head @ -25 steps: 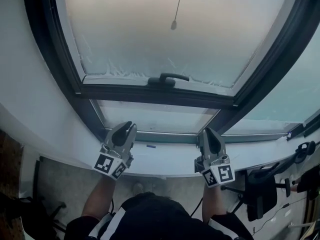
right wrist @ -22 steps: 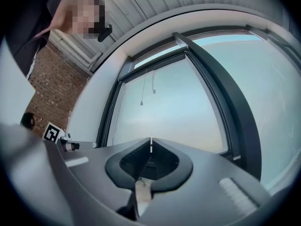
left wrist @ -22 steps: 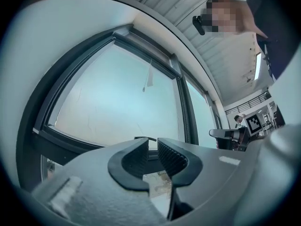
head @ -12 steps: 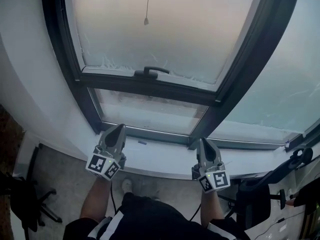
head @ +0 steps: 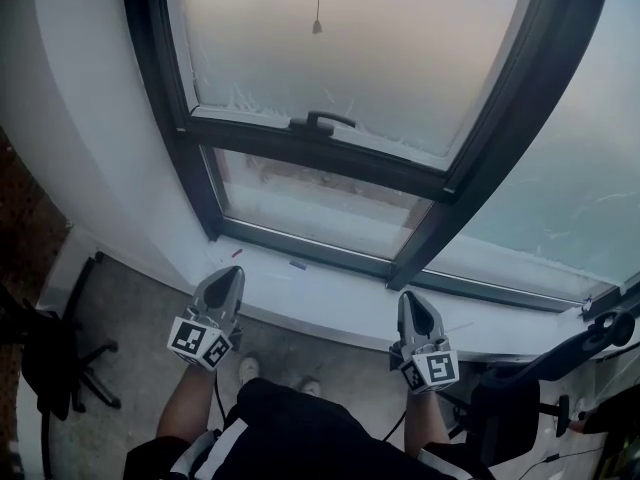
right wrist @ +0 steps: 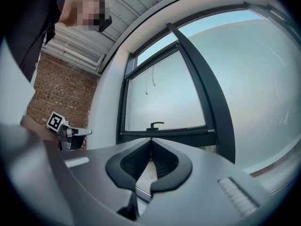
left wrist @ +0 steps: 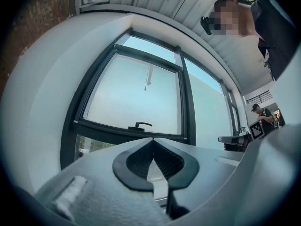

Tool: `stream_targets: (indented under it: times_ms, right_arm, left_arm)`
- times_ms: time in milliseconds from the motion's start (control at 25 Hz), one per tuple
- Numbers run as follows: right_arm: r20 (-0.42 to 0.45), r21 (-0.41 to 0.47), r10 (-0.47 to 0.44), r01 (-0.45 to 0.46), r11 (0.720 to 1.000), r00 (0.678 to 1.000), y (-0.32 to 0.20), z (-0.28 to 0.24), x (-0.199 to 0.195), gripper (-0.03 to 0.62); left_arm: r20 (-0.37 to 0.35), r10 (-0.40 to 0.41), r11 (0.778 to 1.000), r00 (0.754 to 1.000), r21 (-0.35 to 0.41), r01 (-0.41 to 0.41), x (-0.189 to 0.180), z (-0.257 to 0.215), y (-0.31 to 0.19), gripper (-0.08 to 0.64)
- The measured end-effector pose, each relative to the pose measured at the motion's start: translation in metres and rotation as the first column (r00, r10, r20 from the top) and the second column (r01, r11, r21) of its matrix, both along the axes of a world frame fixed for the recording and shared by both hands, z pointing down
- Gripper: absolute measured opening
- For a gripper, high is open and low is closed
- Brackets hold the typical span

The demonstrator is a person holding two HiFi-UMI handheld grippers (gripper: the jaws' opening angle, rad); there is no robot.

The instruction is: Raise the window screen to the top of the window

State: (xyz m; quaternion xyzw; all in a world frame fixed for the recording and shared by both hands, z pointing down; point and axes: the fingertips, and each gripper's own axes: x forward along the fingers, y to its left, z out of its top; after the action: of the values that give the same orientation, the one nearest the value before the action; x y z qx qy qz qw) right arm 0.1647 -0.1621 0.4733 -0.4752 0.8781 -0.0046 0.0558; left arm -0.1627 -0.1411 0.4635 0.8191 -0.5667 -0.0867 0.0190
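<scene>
Your left gripper [head: 231, 273] and right gripper [head: 411, 298]: both clenched, empty, near the sill [head: 335, 300], well apart from the screen handle [head: 322, 120].

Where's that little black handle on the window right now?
In the head view, the small black lever handle sits top centre on the dark horizontal frame bar, just below the frosted panel and its hanging pull cord.

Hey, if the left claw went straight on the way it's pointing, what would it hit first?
Likely the screen's dark bottom bar, near its handle; the left claw has nothing else ahead, though depth is unclear.
</scene>
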Motion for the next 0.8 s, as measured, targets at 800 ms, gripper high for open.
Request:
stream_targets:
  times_ms: [800]
  right_arm:
    - [0.059,-0.063,0.053,-0.049,0.997,0.997,0.015,0.020,-0.074,0.005]
  left_arm:
    - [-0.093,0.086,0.995,0.992,-0.034,-0.089,-0.057,0.010,0.000,0.005]
